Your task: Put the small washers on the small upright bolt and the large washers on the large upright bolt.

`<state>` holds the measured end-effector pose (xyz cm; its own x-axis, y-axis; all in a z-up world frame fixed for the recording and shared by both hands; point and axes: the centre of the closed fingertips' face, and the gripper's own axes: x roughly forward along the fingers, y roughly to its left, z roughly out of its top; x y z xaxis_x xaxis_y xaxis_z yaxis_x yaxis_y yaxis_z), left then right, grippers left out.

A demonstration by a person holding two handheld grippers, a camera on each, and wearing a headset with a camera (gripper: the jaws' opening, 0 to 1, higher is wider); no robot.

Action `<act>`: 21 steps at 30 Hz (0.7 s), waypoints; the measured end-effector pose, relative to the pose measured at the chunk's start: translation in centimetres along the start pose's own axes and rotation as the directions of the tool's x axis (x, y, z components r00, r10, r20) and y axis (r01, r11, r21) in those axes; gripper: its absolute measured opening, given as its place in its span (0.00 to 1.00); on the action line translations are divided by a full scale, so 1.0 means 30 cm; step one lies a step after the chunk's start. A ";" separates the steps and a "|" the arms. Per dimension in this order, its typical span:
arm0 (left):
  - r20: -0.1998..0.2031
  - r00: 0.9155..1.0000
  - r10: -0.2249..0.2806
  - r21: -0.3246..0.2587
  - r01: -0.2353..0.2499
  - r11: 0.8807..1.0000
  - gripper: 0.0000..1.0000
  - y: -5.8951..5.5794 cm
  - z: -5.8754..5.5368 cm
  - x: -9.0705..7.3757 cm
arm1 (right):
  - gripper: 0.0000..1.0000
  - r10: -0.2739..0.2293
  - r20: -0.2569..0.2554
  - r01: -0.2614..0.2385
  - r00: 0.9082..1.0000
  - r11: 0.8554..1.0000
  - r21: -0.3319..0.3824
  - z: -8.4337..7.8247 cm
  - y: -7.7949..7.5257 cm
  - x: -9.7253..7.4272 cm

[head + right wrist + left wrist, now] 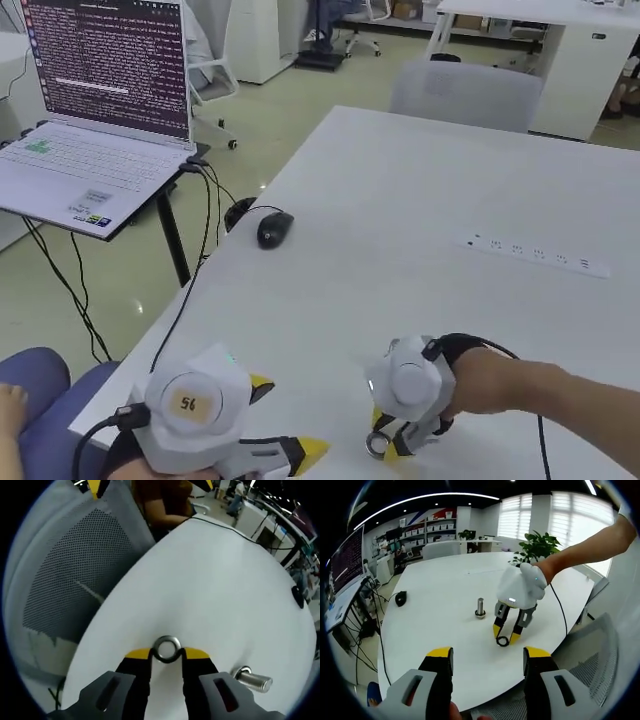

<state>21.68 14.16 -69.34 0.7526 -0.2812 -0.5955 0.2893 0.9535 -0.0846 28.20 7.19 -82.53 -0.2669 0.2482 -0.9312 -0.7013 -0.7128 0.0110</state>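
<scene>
The right gripper (509, 631) pinches a washer (166, 649) at its tips, down at the bench (445, 580) near an upright bolt (480, 607). The left gripper (487, 656) hangs open and empty.

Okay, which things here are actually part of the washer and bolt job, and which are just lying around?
Part of the job:
washer, gripped in the right tool
upright bolt
left tool, open

Just lying about:
computer mouse
power strip
laptop
office chair
</scene>
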 end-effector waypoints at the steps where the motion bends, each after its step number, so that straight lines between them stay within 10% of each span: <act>1: -0.001 1.000 -0.002 0.001 0.002 1.000 0.56 -0.002 0.000 0.002 | 0.24 -0.005 -0.001 0.005 1.000 1.000 -0.007 0.000 0.005 -0.001; 8: 0.003 1.000 0.001 0.004 -0.001 1.000 0.56 0.003 0.012 -0.001 | 0.23 -0.061 0.067 0.050 0.996 0.987 0.151 0.003 0.005 -0.006; 11: 0.003 1.000 0.004 0.004 -0.004 1.000 0.56 0.009 0.009 -0.003 | 0.23 -0.080 0.145 0.032 0.986 0.951 0.308 0.016 0.008 -0.007; 21: 0.000 1.000 0.000 0.004 0.000 1.000 0.56 0.005 0.005 0.005 | 0.23 -0.200 0.165 0.089 0.966 0.854 0.512 -0.031 -0.032 -0.048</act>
<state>21.94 14.22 -69.31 0.7524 -0.2807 -0.5959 0.2915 0.9531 -0.0810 29.89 6.90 -81.53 -0.2272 0.4905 -0.8413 -0.9614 -0.2506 0.1136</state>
